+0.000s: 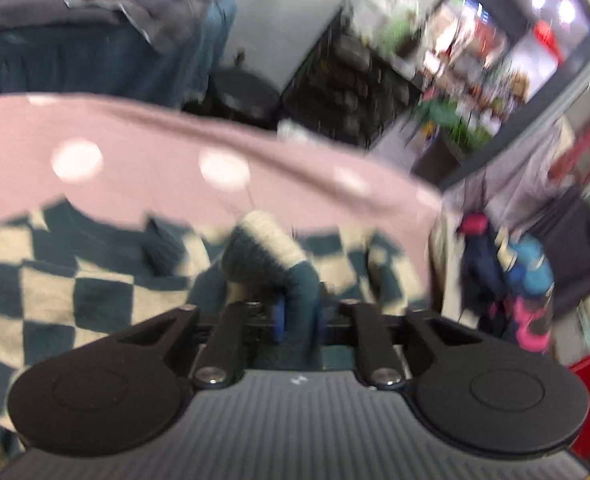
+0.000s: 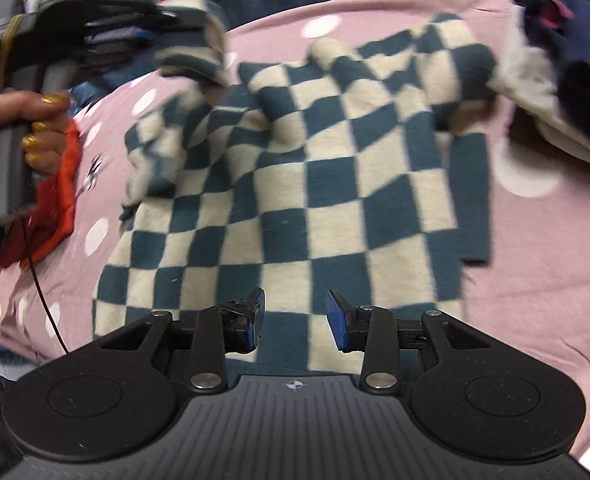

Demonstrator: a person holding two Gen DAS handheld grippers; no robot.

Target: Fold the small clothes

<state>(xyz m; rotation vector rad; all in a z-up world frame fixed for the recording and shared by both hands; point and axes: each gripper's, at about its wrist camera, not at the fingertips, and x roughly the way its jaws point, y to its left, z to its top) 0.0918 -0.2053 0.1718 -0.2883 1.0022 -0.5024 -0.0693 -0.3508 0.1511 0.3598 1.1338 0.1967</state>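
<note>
A teal-and-cream checked sweater (image 2: 315, 184) lies spread on a pink dotted bedsheet (image 2: 535, 260). My left gripper (image 1: 299, 320) has one sleeve (image 1: 271, 256) between its blue pads, and the fabric fills the gap. In the right wrist view that left gripper (image 2: 155, 36) is at the upper left, held by a hand (image 2: 35, 140). There the sleeve end (image 2: 191, 40) is lifted off the bed, blurred. My right gripper (image 2: 295, 316) hangs open over the sweater's near hem with nothing between its pads.
A red cloth (image 2: 55, 200) lies on the sheet at the left, under the hand. A pile of dark and white clothes (image 2: 567, 40) sits at the sheet's far right. Beyond the bed are a dark-covered bed (image 1: 75, 20), a black stool (image 1: 243, 96) and cluttered shelves (image 1: 475, 60).
</note>
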